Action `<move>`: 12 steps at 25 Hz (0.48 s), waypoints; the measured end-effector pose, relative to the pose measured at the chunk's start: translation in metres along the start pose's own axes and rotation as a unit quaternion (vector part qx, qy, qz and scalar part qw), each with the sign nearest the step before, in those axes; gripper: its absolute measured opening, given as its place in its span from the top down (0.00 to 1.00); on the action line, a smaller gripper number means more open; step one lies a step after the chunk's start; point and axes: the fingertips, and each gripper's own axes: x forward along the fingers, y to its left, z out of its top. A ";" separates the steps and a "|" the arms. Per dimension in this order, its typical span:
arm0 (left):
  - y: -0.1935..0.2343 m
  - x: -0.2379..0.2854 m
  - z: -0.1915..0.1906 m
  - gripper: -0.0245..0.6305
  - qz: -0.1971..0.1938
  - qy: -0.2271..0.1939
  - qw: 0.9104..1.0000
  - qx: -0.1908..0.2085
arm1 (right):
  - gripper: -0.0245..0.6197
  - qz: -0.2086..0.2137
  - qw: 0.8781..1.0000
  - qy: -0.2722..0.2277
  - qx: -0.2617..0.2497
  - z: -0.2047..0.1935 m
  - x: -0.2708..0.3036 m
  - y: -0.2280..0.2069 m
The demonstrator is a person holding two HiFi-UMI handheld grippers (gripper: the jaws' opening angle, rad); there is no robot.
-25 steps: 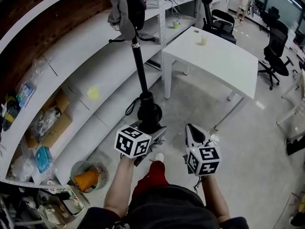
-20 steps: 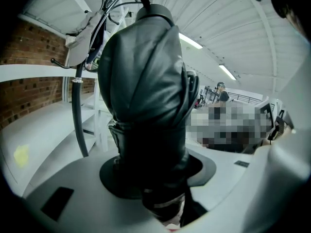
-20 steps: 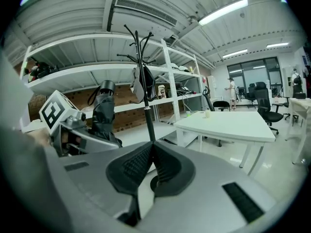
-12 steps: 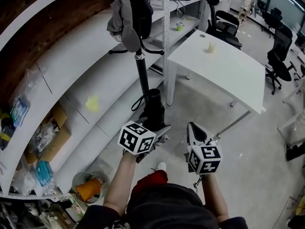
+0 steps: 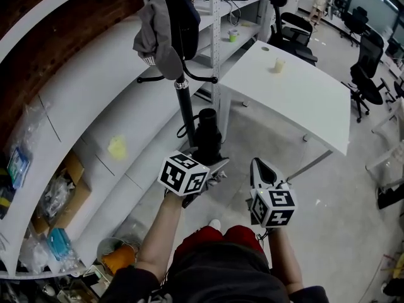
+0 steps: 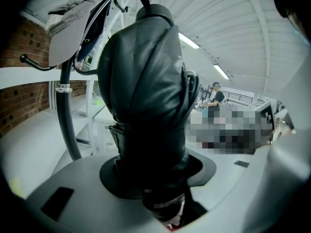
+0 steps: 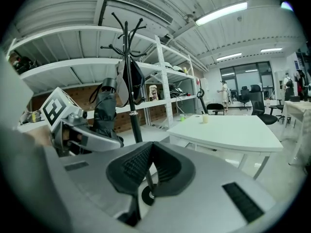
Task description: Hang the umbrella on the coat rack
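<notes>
Head view: the coat rack (image 5: 184, 109) stands nearer than a second ago, so the approach looks nearly done. The left gripper (image 5: 211, 165) clamps the folded black umbrella (image 5: 207, 134) upright, just beside the rack's pole. The right gripper (image 5: 260, 172) hangs right of the rack.

Left gripper view: the umbrella fills the jaws. A grey cap (image 6: 68, 38) crowds the rack's upper hooks.

Right gripper view: its jaws meet on nothing. A black bag (image 7: 133, 81) also hangs on the rack, and a white table (image 7: 228, 127) stands to the rack's right.
</notes>
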 end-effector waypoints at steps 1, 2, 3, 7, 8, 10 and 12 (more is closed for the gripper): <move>0.003 0.004 0.004 0.65 -0.001 0.002 1.000 0.005 | 0.93 -0.003 1.000 0.001 0.000 0.000 0.002 -0.002; 0.006 0.008 0.008 0.65 -0.001 0.005 1.000 0.010 | 0.93 -0.007 1.000 0.004 0.000 -0.001 0.003 -0.005; 0.008 0.012 0.011 0.65 -0.002 0.007 1.000 0.013 | 0.93 -0.010 1.000 0.007 0.001 -0.002 0.004 -0.009; 0.013 0.030 0.023 0.65 -0.005 0.012 1.000 0.018 | 0.93 -0.018 1.000 0.012 0.010 -0.004 0.009 -0.027; 0.015 0.035 0.026 0.65 -0.006 0.014 1.000 0.019 | 0.93 -0.019 1.000 0.011 0.011 -0.003 0.011 -0.031; 0.020 0.044 0.032 0.65 -0.007 0.018 1.000 0.020 | 0.93 -0.019 1.000 0.009 0.011 0.002 0.019 -0.038; 0.025 0.053 0.037 0.65 -0.006 0.020 1.000 0.017 | 0.93 -0.016 1.000 0.008 0.009 0.008 0.027 -0.045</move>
